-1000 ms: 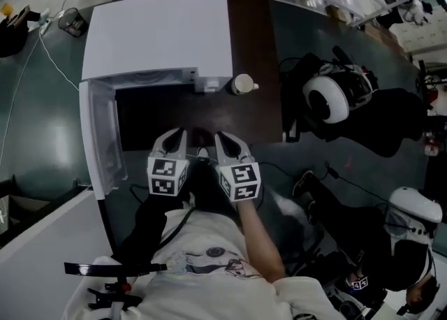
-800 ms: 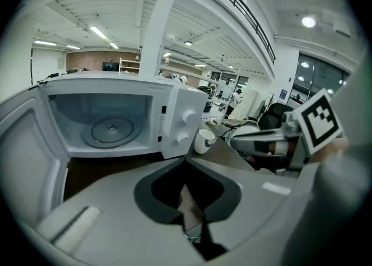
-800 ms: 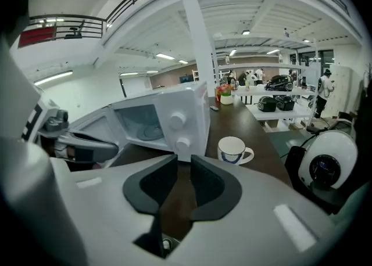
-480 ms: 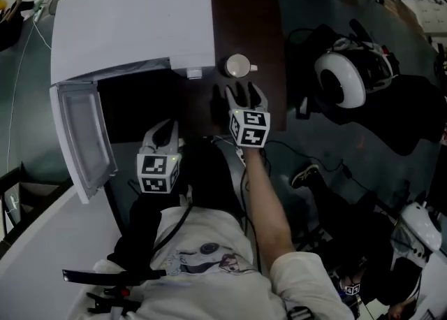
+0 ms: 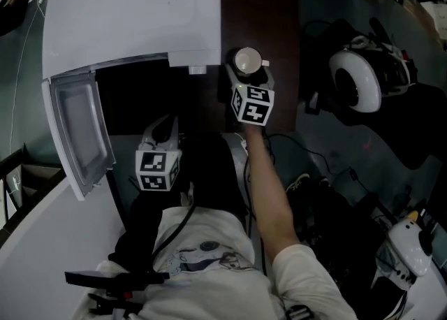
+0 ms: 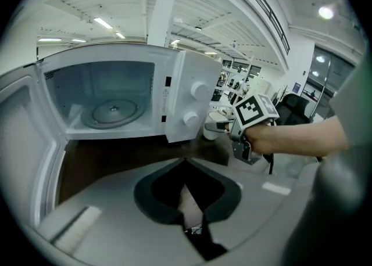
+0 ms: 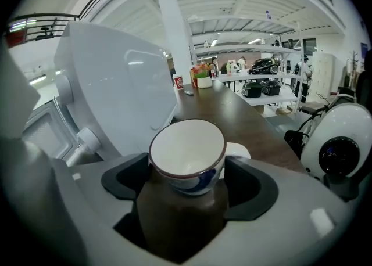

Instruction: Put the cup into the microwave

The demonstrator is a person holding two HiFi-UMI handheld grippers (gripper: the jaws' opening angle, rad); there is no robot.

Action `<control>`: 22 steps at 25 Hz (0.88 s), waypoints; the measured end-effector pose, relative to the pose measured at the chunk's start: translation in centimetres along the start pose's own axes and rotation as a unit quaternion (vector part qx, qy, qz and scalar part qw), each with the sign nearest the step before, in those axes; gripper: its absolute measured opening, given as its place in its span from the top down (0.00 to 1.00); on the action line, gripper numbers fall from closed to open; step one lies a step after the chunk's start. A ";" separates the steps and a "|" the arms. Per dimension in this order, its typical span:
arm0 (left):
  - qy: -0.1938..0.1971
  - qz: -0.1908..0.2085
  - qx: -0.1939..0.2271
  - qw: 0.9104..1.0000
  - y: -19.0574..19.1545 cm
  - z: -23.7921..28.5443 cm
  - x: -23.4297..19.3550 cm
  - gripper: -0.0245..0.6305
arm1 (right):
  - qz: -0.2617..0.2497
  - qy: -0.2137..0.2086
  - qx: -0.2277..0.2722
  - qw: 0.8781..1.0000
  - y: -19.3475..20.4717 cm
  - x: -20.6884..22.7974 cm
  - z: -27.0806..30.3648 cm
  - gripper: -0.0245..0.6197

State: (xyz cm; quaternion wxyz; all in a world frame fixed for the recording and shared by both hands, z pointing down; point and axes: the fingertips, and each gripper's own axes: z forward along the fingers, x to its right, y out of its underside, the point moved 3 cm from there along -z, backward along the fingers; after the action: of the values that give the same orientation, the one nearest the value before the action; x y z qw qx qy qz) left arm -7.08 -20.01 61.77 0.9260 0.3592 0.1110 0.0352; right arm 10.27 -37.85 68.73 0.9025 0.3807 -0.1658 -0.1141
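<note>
- Two spread jaws of the right gripper [image 5: 248, 74] are opening around the cup [image 5: 246, 61], which stands upright on the bench [image 5: 269, 11], between the microwave [image 5: 133, 18] and the bench's right edge; the pads look clear of its wall
- One risk is the handle [image 7: 239, 151]: it sits on the right-hand side close to that pad, so a squeeze could land on it and twist the cup rather than clamp its body
- Closing high on the rounded wall may let the cup slip down or tip as it lifts
- Little room separates the cup from the microwave's knobs [image 6: 199, 90]; a sideways sweep toward the cavity before lifting could knock the cup against that panel
- Carrying it in low could catch the cavity's front sill, and setting it off-centre on the turntable [image 6: 113, 112] may leave it tilted
- Near the bench's front edge, the left gripper [image 5: 162, 130] hangs with jaws pressed together and nothing in them; the open door [image 5: 77, 130] looks clear of both grippers, so I judge the door a minor hazard
</note>
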 end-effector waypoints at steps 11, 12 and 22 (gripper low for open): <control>0.001 -0.001 -0.023 1.000 1.2 -0.5 -0.3 0.96 | -0.015 0.040 -0.006 0.999 -0.9 0.3 2.8 0.32; 0.001 -0.001 -0.024 1.000 1.3 -0.7 -0.4 0.96 | -0.020 0.041 -0.005 0.999 -0.9 0.1 2.8 0.32; -0.005 0.003 -0.012 1.000 1.2 -1.6 -0.7 0.96 | -0.060 0.017 0.016 0.998 0.0 -1.0 0.2 0.32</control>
State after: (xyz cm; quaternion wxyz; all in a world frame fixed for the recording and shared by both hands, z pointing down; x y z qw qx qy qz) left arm -8.09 -18.18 61.55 0.9306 0.3487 0.1050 0.0375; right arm 9.29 -37.66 68.69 0.8905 0.4062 -0.1290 -0.1593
